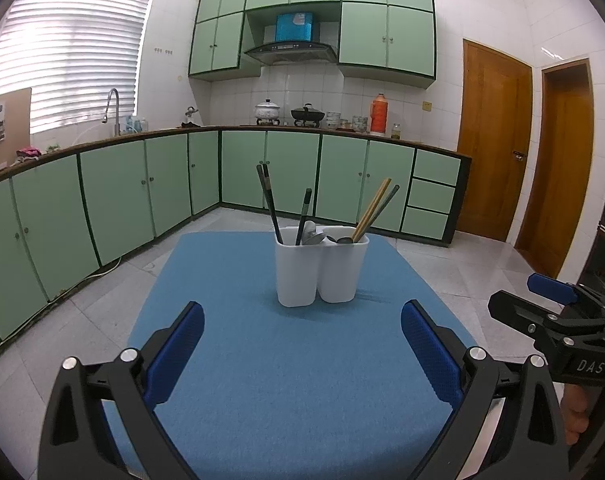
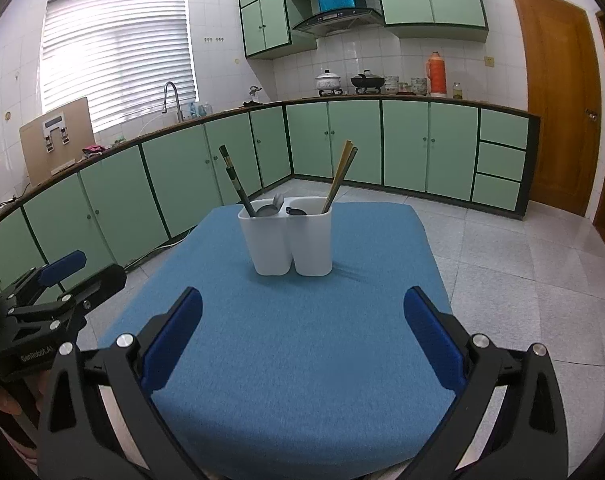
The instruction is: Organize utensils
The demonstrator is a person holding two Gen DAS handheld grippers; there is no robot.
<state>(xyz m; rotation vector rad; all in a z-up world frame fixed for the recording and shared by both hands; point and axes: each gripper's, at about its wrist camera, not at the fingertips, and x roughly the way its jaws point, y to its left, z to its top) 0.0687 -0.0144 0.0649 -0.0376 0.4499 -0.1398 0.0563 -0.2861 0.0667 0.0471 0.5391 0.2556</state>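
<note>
A white two-compartment utensil holder (image 1: 320, 270) (image 2: 288, 240) stands upright on the blue table mat (image 1: 302, 360) (image 2: 286, 340). Its left compartment holds dark chopsticks (image 1: 268, 200) (image 2: 234, 178) and a silver spoon (image 1: 312, 234) (image 2: 268, 208). Its right compartment holds wooden and dark chopsticks (image 1: 372, 210) (image 2: 340, 174) and a dark spoon (image 1: 344, 240) (image 2: 296, 211). My left gripper (image 1: 302, 320) is open and empty, short of the holder. My right gripper (image 2: 302, 308) is open and empty, also short of it. Each gripper shows at the edge of the other's view (image 1: 550, 300) (image 2: 62, 276).
The table stands in a kitchen with green cabinets (image 1: 142, 184) along the left and back walls. Tiled floor (image 2: 522, 260) surrounds the table. Wooden doors (image 1: 494, 140) are at the right.
</note>
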